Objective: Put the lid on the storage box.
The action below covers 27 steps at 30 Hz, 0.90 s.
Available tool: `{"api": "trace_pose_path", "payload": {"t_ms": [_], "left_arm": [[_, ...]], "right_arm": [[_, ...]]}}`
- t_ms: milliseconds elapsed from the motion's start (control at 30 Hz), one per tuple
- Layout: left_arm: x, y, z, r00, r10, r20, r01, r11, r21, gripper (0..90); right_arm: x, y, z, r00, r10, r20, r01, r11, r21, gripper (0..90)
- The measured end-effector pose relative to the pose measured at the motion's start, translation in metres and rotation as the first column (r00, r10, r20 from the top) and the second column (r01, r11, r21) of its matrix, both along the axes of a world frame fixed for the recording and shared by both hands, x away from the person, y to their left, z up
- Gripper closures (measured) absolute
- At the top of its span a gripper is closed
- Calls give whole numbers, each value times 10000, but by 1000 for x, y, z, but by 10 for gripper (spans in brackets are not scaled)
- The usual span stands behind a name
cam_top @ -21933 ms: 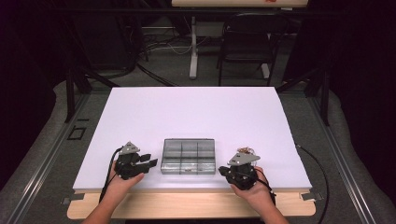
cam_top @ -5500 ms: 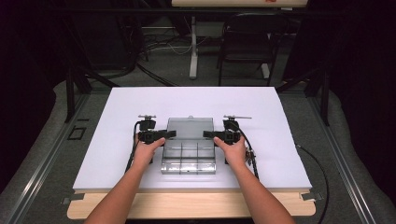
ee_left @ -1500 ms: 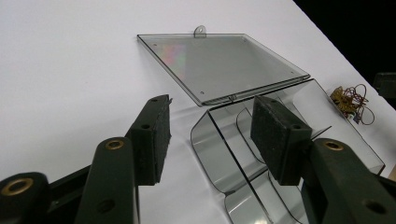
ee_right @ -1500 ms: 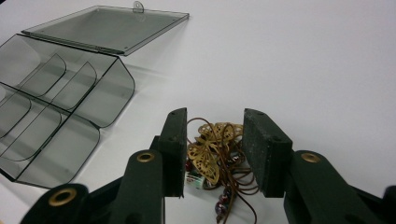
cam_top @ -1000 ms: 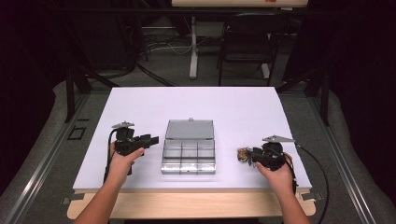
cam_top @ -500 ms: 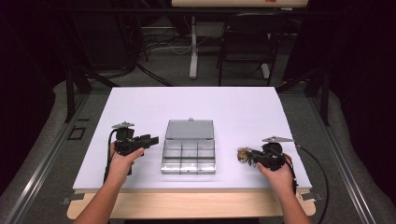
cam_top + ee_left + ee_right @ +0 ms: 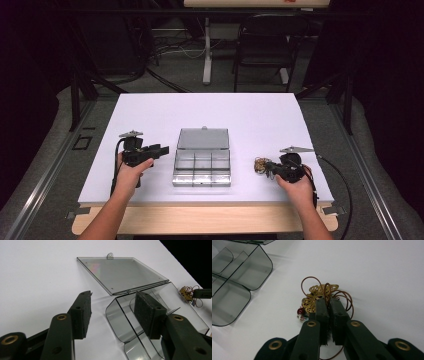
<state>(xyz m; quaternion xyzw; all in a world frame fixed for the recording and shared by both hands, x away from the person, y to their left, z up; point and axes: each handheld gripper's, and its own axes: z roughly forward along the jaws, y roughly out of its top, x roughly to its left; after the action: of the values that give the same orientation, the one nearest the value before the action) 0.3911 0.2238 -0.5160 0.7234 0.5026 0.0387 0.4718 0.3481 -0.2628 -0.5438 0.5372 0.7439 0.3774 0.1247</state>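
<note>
Brass filigree necklace (image 7: 319, 296) on the white surface (image 7: 260, 120), right of the open clear box (image 7: 202, 165). Right tool (image 7: 327, 302) jaws have just been closing, now clenched on its cord. Left tool (image 7: 112, 306) released, beside the box.

White tabletop (image 7: 150, 115). Clear compartment box (image 7: 202, 167) sits mid-front, lid open flat. Tangled brass necklace (image 7: 260, 164) lies right of it.

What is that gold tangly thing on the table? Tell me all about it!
It is a necklace: thin brown cord in loops, a flat gold filigree butterfly charm, and small red and silver beads. It lies bunched on the white table, right of the open clear box, not touching it. The right gripper has just been closing, with the cord between its jaws.
</note>
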Motion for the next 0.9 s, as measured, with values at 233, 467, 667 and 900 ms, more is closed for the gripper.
{"api": "trace_pose_path", "payload": {"t_ms": [233,467,667,900], "left_arm": [[0,1,0,10000,-11,-20,11,10000,3,482],[0,1,-1,10000,20,-46,-20,10000,0,486],[0,1,0,10000,5,-29,-5,10000,-7,486],[1,1,-1,10000,4,-27,-4,10000,-2,486]], "right_arm": [[-1,-1,2,9999,-67,76,65,9997,248,882],[-1,-1,4,9999,-15,144,10,9994,341,890],[-2,0,7,9996,15,281,-27,9991,434,892],[-2,1,10,9992,39,399,-68,9974,722,893]]}}
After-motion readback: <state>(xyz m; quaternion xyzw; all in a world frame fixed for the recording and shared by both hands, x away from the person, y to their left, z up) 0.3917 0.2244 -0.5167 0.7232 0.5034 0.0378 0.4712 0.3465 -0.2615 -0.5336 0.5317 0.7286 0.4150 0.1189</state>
